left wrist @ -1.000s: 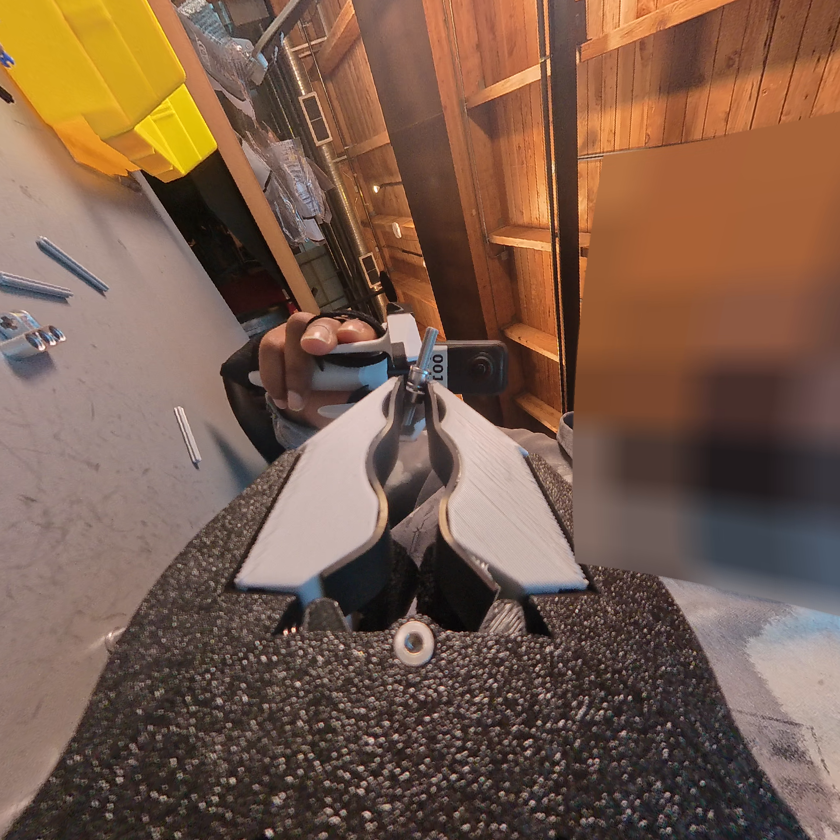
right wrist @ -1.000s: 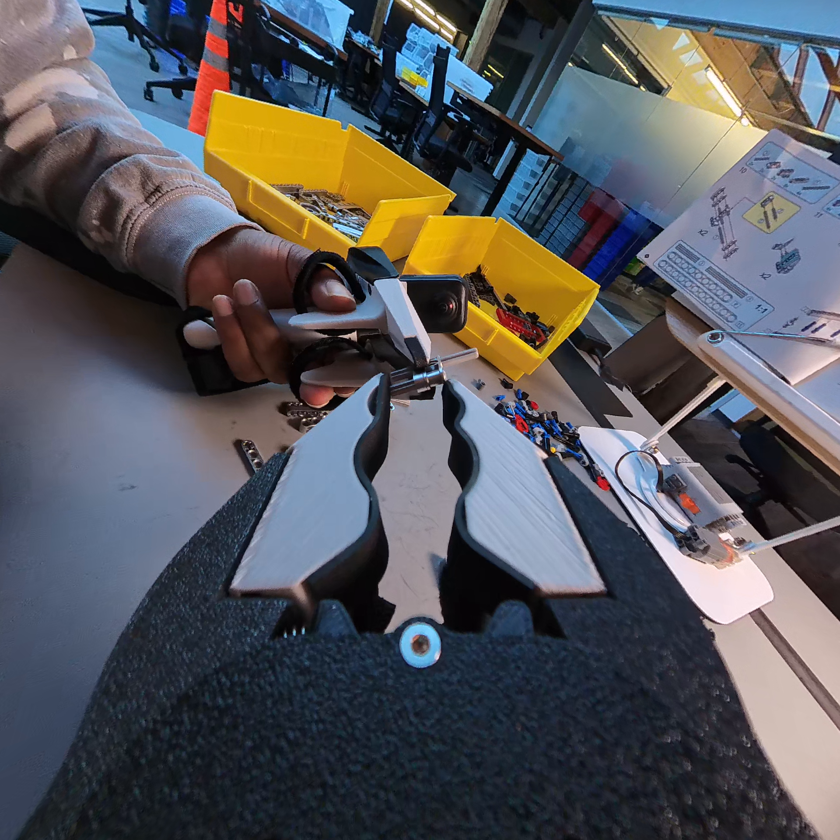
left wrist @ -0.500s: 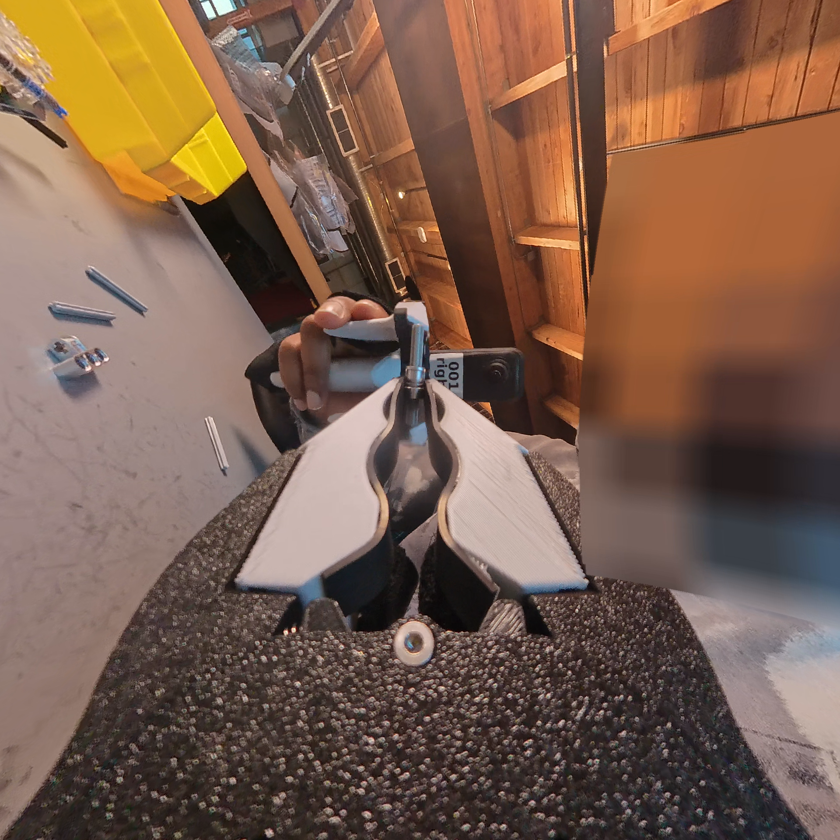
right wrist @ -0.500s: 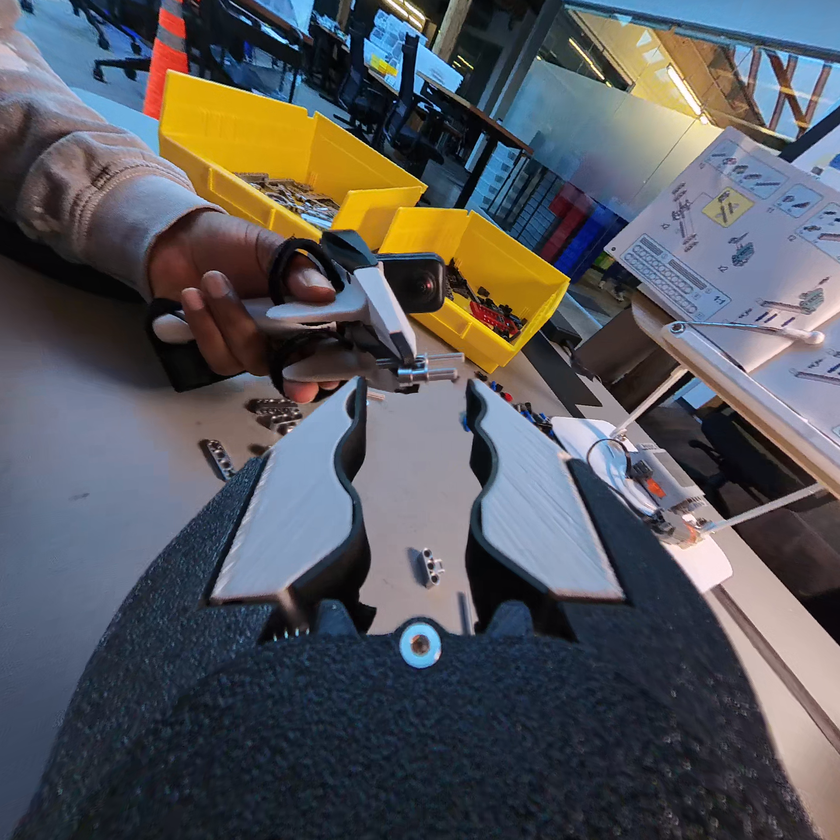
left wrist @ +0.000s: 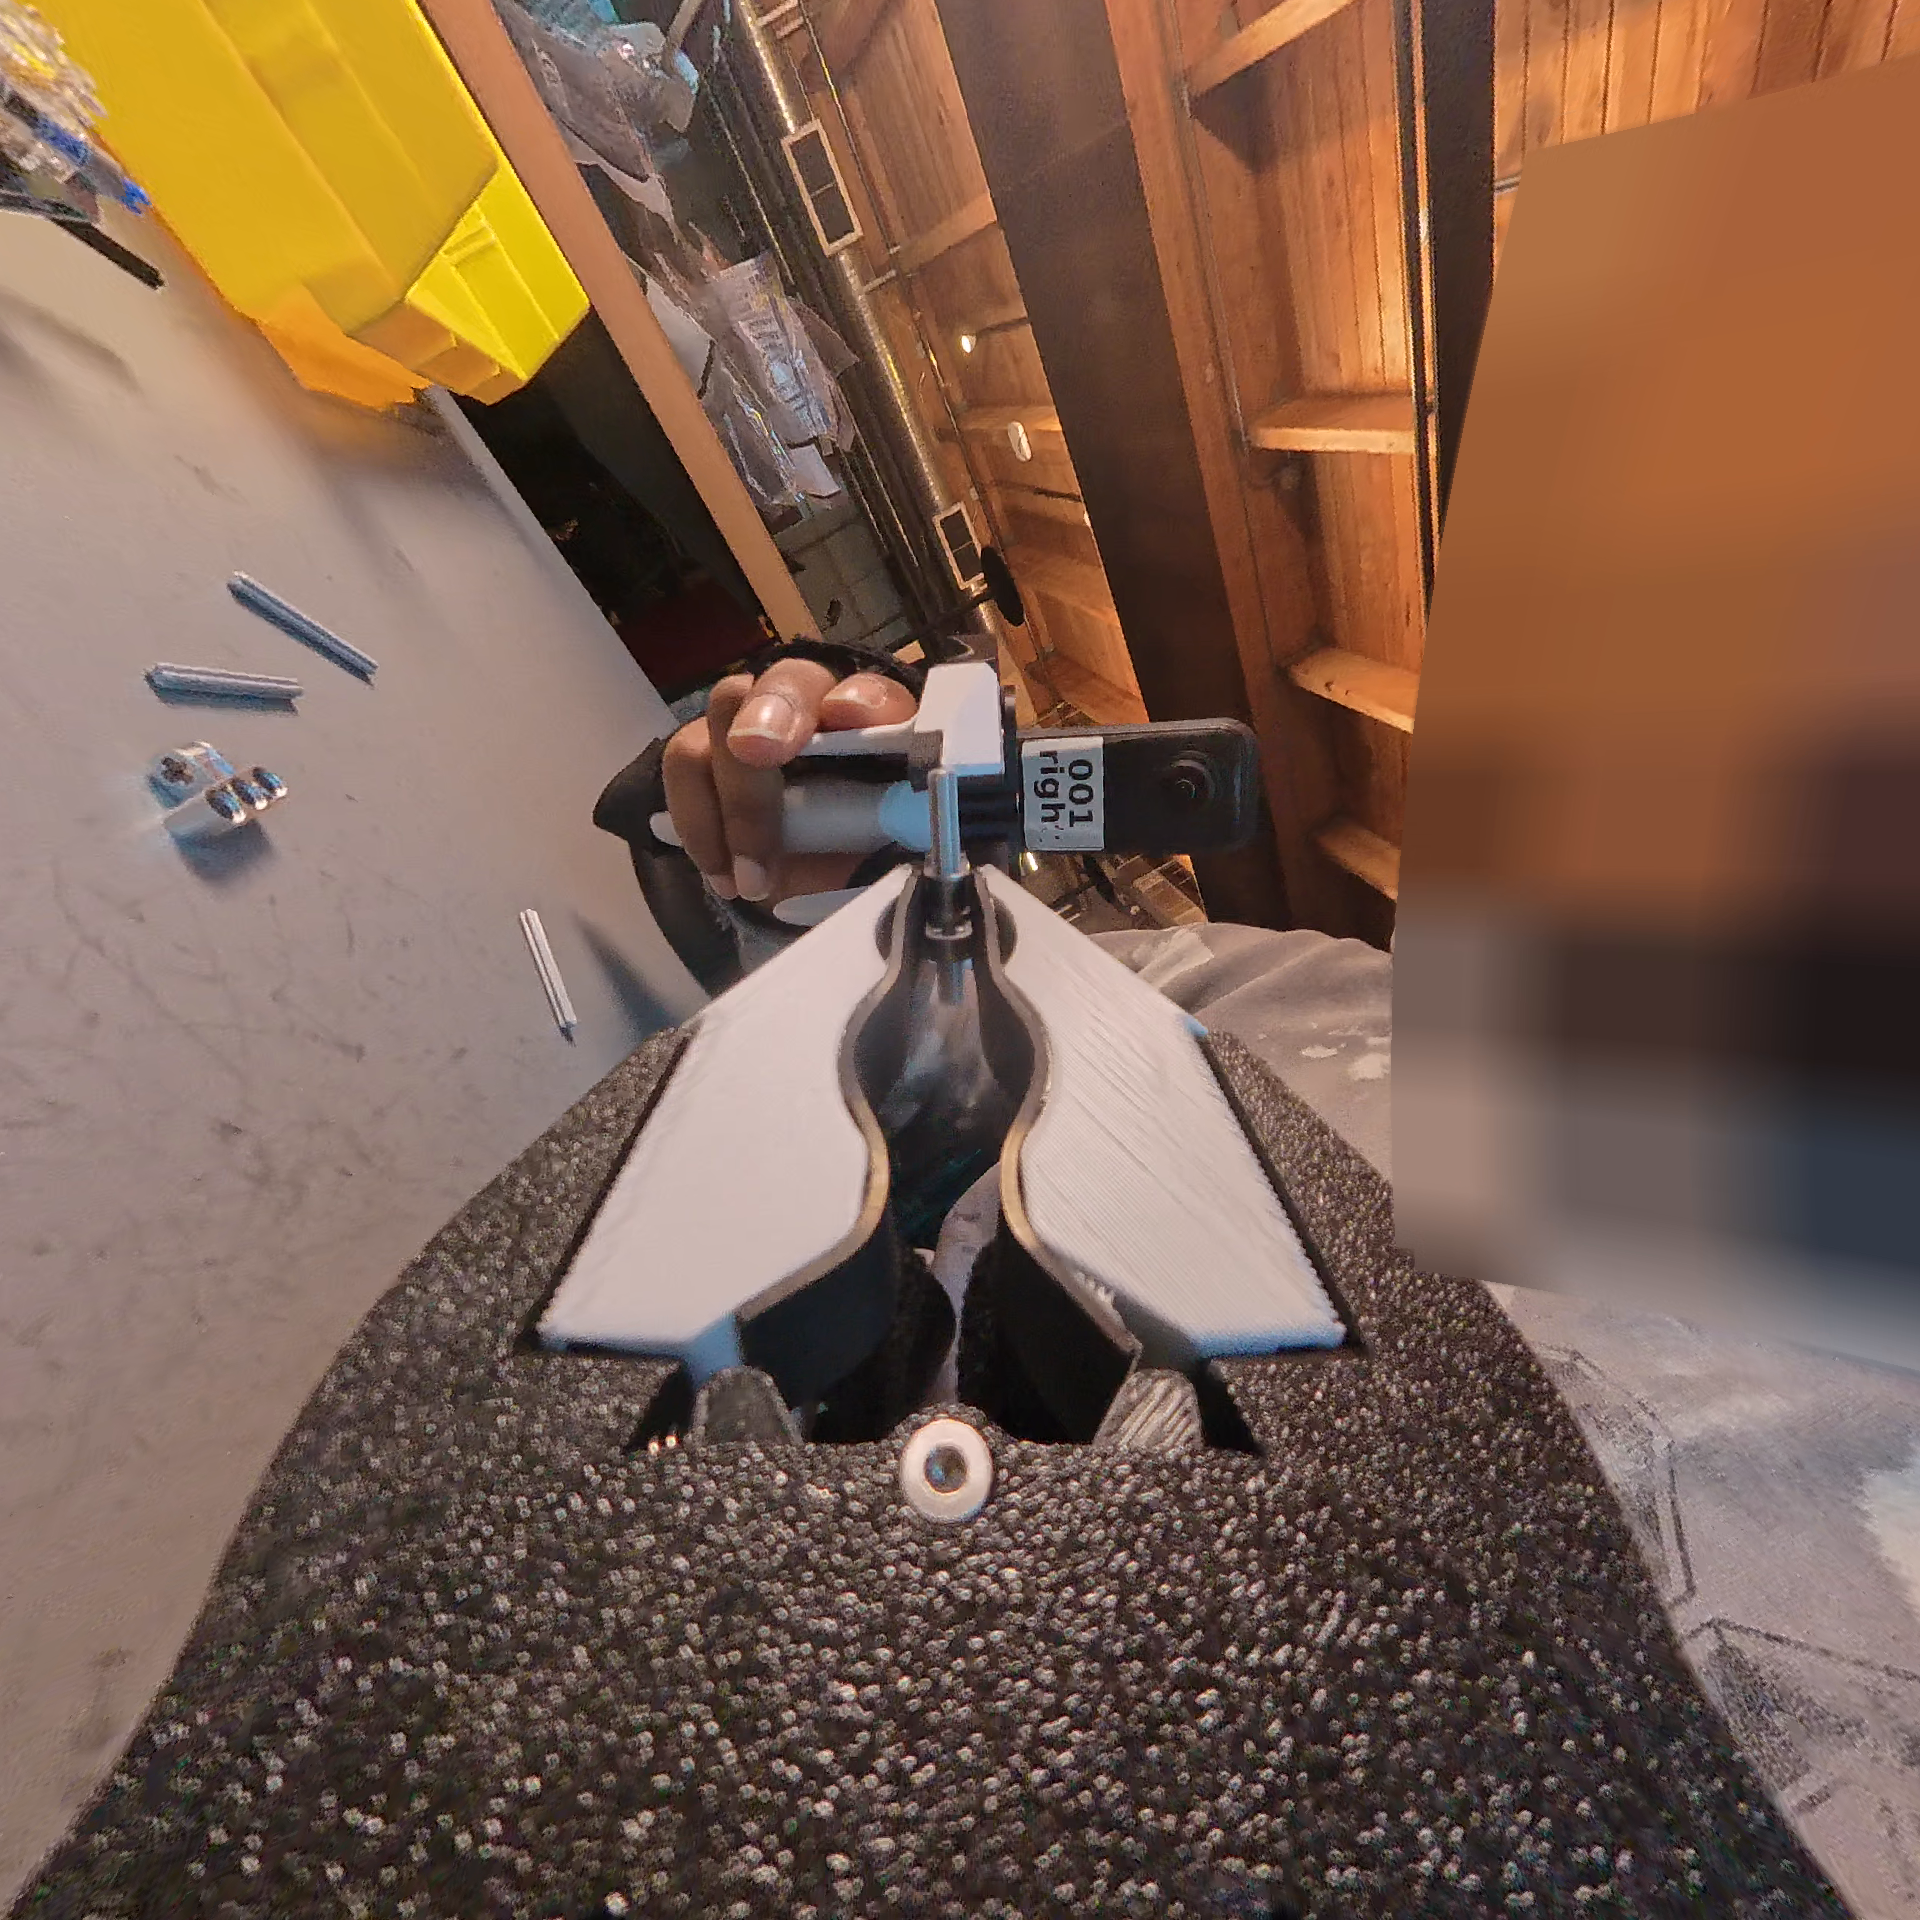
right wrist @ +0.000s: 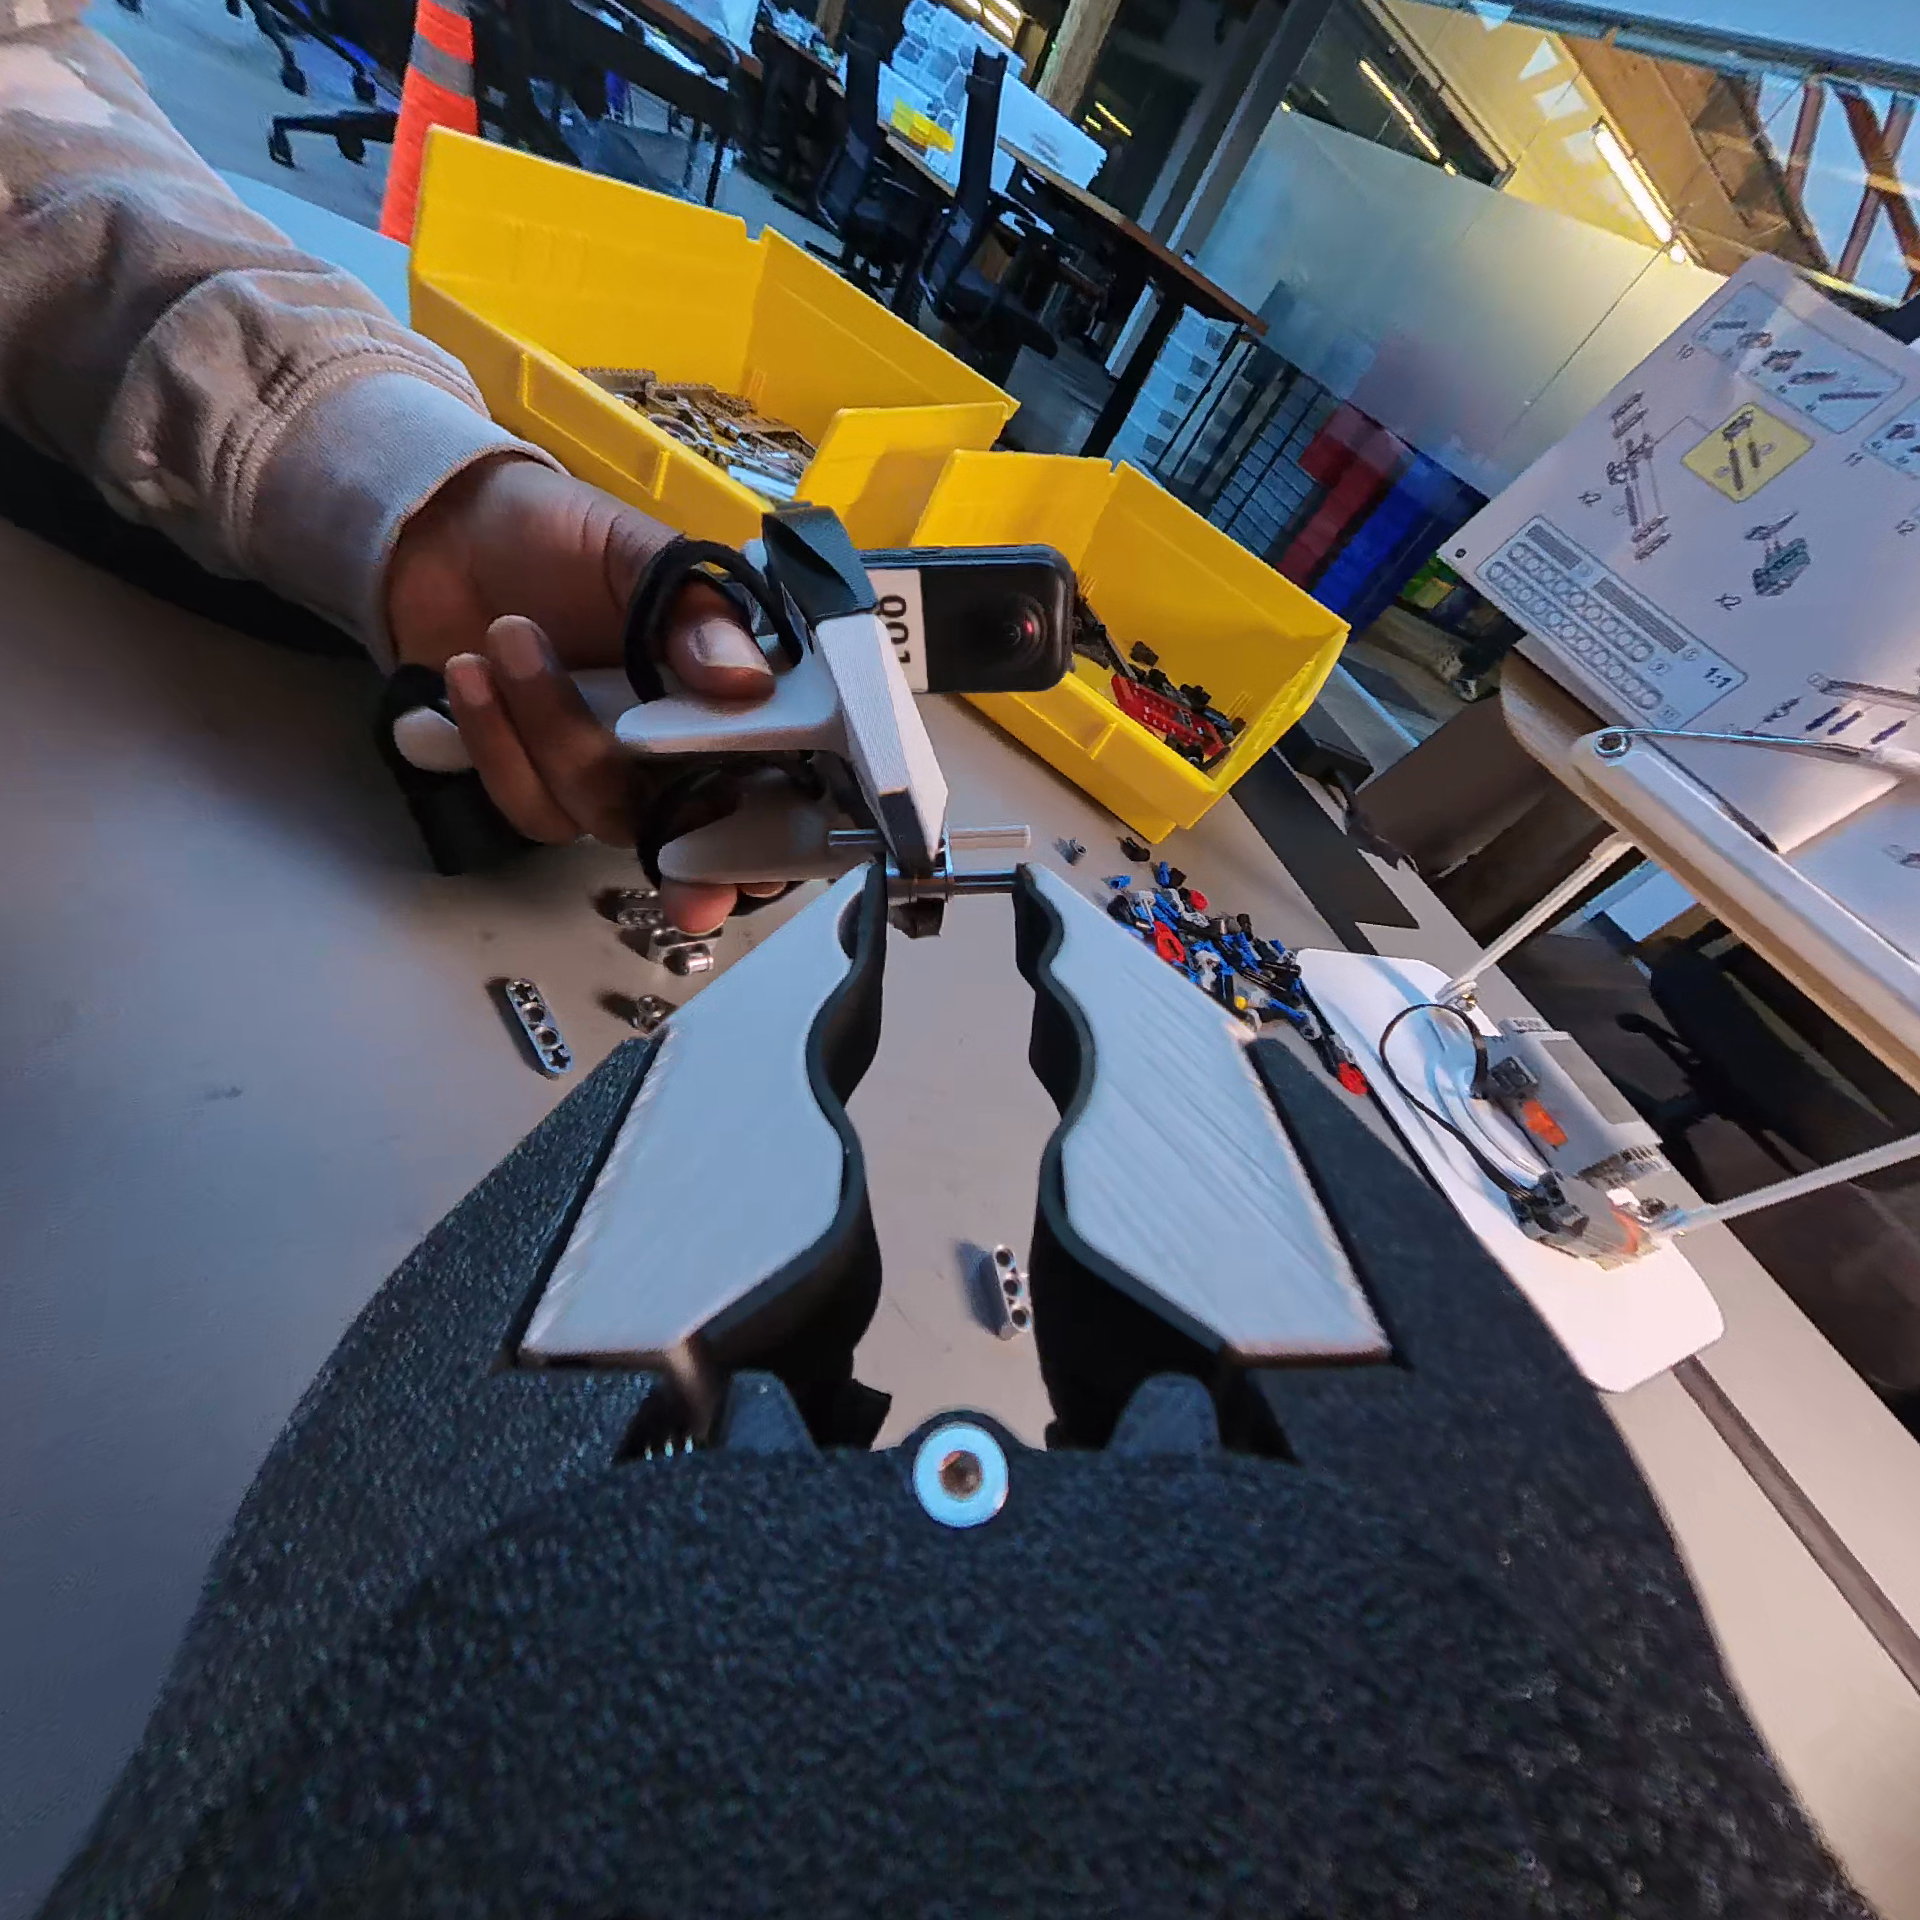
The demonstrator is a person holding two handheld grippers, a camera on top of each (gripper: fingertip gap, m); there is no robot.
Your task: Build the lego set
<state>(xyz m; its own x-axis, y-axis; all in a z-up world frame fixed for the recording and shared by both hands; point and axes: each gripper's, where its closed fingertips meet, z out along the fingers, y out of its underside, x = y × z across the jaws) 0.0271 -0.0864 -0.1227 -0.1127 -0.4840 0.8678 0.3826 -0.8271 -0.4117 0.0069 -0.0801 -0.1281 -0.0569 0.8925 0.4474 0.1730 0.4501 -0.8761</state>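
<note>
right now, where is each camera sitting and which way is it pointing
Left wrist view: sits on the left gripper, facing past the table edge toward a wooden wall; shows its jaws shut on a grey axle, plus the right hand.
Right wrist view: sits on the right gripper, facing across the table to the yellow bins; shows its open jaws, plus the left hand.
Shared: the axle and the table; each view sees the opposite hand.

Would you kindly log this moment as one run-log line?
left gripper: shut on grey axle assembly | right gripper: open around the axle | small grey beam: on table
</note>
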